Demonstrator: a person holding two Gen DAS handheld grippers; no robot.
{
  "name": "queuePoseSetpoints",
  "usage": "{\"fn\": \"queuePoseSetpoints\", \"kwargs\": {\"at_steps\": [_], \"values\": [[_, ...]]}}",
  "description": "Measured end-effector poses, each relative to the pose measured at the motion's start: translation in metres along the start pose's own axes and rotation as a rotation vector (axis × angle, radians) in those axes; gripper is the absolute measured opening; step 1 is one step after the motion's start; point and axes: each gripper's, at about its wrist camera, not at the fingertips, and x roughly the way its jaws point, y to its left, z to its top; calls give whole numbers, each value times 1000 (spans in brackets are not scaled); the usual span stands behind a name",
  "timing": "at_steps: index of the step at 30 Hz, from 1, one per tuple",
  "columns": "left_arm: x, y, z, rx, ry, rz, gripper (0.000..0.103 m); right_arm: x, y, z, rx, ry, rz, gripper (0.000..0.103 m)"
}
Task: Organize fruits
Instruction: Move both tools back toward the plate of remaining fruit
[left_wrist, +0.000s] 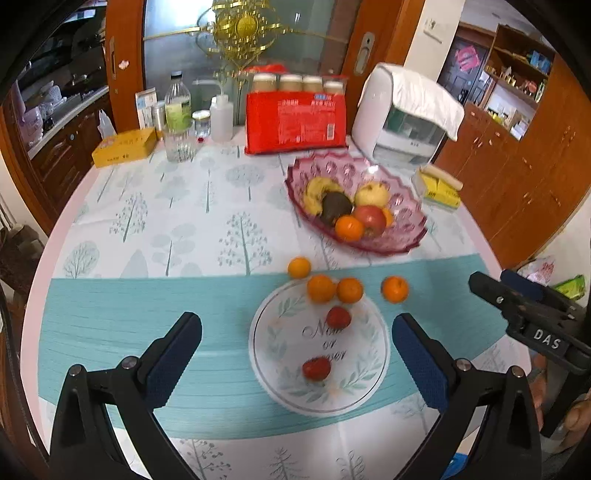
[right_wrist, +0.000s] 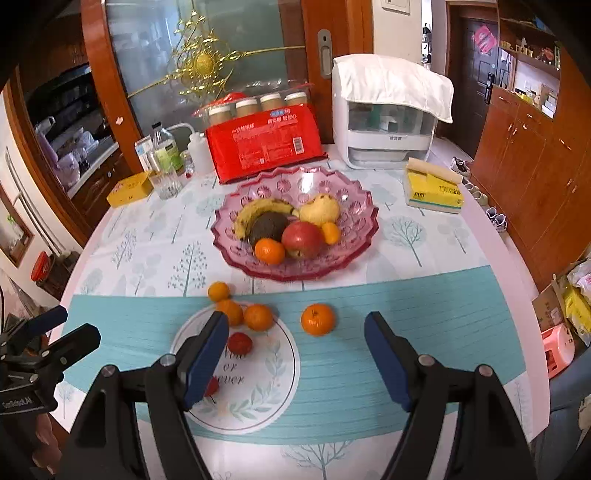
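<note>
- Pink glass bowl (right_wrist: 354, 236) sits mid-bench, holding a banana (right_wrist: 255, 214), an avocado (right_wrist: 267, 225), a pear (right_wrist: 319, 208), a red apple (right_wrist: 303, 238) and two oranges.
- Nearer, a white plate (right_wrist: 266, 384) carries two red fruits; three oranges crowd its far rim, and a lone orange (right_wrist: 317, 319) lies on the bench (right_wrist: 424, 317) just beside it.
- Left gripper (left_wrist: 295, 343): fingers apart, empty, over the plate.
- Right gripper (right_wrist: 295, 343): fingers apart, nothing between them.

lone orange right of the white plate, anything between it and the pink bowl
Nothing: between the lone orange and the pink bowl lies only bare tablecloth. The right wrist view shows this best; the left wrist view agrees.
</note>
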Motion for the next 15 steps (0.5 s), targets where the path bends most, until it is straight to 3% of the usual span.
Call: {"fn": "queuePoseSetpoints", "kwargs": {"at_steps": [6, 11, 15], "values": [[31, 3, -23, 5, 82, -4, 102, 19, 0, -17, -20, 49, -10, 76], [57, 0, -36, -14, 138, 71, 102, 49, -5, -26, -37, 126, 16, 76], [86, -6, -46, -36, 202, 76, 102, 72, -10, -31, -69, 164, 38, 76]]}}
